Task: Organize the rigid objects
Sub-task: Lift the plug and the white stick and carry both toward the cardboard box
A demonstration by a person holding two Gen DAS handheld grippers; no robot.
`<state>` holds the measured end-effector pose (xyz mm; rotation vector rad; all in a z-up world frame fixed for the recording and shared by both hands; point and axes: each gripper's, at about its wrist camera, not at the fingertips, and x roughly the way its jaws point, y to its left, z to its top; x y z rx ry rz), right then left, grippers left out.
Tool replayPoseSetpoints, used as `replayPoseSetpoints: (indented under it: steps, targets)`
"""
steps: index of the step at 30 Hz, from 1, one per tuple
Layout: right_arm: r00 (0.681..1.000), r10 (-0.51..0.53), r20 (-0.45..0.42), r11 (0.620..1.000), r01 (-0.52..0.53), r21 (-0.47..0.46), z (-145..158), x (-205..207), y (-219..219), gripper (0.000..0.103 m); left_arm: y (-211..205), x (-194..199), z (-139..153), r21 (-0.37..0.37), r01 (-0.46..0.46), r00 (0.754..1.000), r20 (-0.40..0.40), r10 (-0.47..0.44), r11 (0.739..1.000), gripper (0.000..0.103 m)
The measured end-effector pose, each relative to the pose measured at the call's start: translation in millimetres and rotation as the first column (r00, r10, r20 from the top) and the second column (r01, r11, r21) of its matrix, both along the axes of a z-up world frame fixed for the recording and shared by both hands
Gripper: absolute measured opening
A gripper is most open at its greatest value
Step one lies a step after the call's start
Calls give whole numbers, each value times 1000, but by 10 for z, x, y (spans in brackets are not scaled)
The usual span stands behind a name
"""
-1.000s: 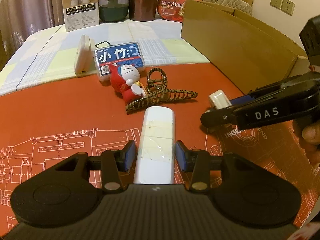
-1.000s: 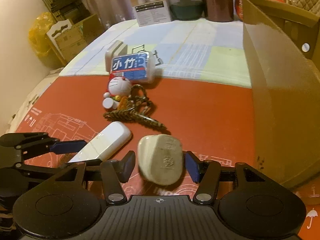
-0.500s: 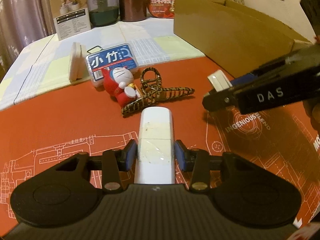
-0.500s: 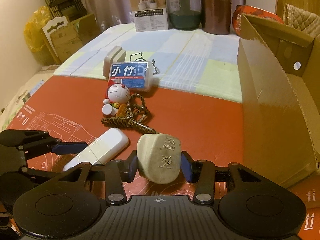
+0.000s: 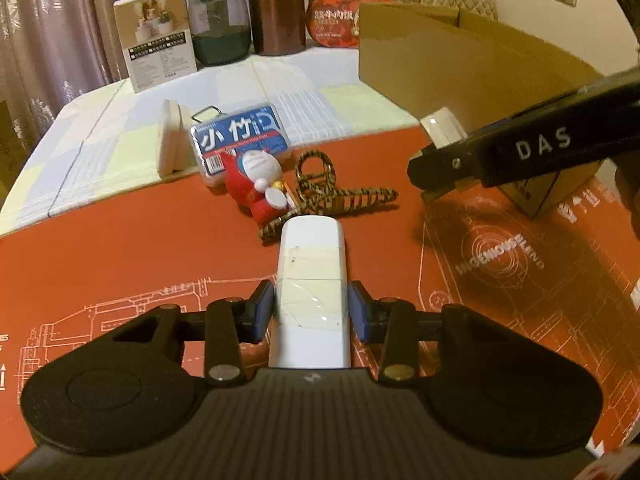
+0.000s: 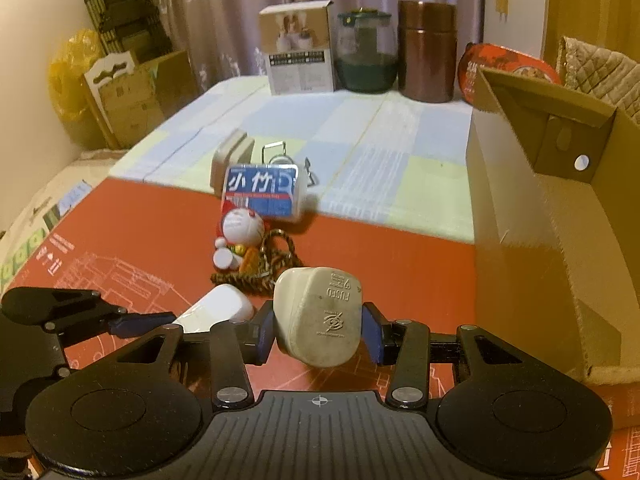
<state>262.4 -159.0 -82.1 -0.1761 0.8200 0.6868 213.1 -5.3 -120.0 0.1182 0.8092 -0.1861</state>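
Both grippers have risen since earlier: our left gripper (image 5: 311, 312) clamps the white bar (image 5: 311, 276), our right gripper (image 6: 318, 332) clamps the plug (image 6: 318, 316), near the cardboard box (image 6: 532, 240) edge.

The mat (image 5: 120, 240) is red-orange with white blueprint linework, the cloth (image 6: 360, 128) at 12 o'clock is a blue-and-pale-green check, the hair claw (image 5: 344, 196) is leopard-patterned, the case (image 5: 240, 140) label is blue with white characters, and the box (image 6: 520, 208) is plain brown.
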Motion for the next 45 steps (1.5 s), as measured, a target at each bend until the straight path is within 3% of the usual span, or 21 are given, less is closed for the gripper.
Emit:
replayPoseSetpoints:
  steps: [11, 25, 45]
  targets:
    - [1000, -21, 22, 999, 21, 31, 125, -6, 17, 42, 60, 34, 286, -38, -53, 996, 64, 55, 998, 35]
    - [990, -114, 80, 983, 101, 151, 619, -107, -142, 42, 34, 154, 823, -79, -59, 993, 101, 67, 995, 35]
    - [987, -136, 88, 982, 122, 144, 660, -134, -163, 42, 0, 153, 985, -115, -39, 989, 138, 55, 993, 35]
